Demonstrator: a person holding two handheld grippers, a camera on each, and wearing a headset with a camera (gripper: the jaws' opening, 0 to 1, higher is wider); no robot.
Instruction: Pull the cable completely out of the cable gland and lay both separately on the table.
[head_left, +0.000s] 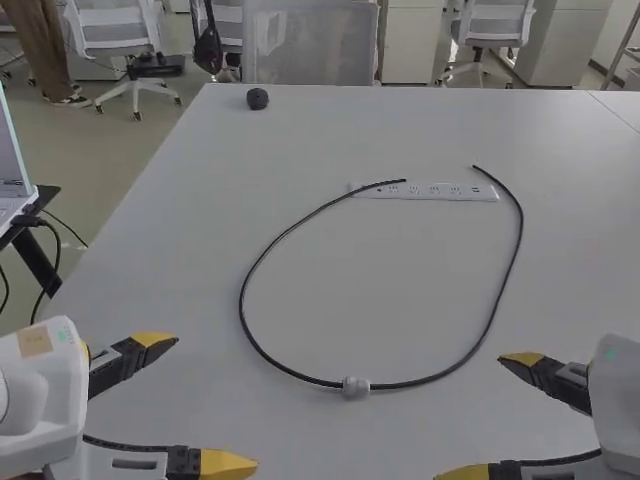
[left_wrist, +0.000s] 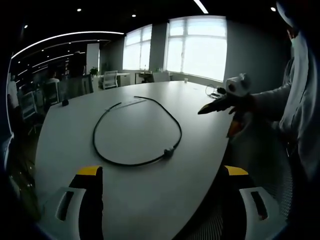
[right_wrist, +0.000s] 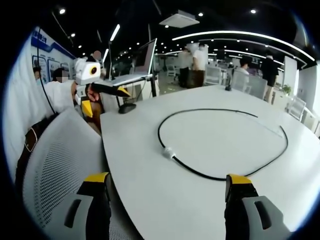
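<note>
White counter (head_left: 400, 290): cable (head_left: 241, 300) looped mid-counter, gland (head_left: 355, 387) on it nr front edge; L claw (head_left: 215, 402), R claw (head_left: 468, 418) both spread, empty

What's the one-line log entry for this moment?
stage: not started | cable: looped on table, threaded through cable gland | left tool: open, empty | right tool: open, empty

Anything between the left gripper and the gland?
No: in the head view, bare table lies between the left gripper and the gland on the cable.
</note>
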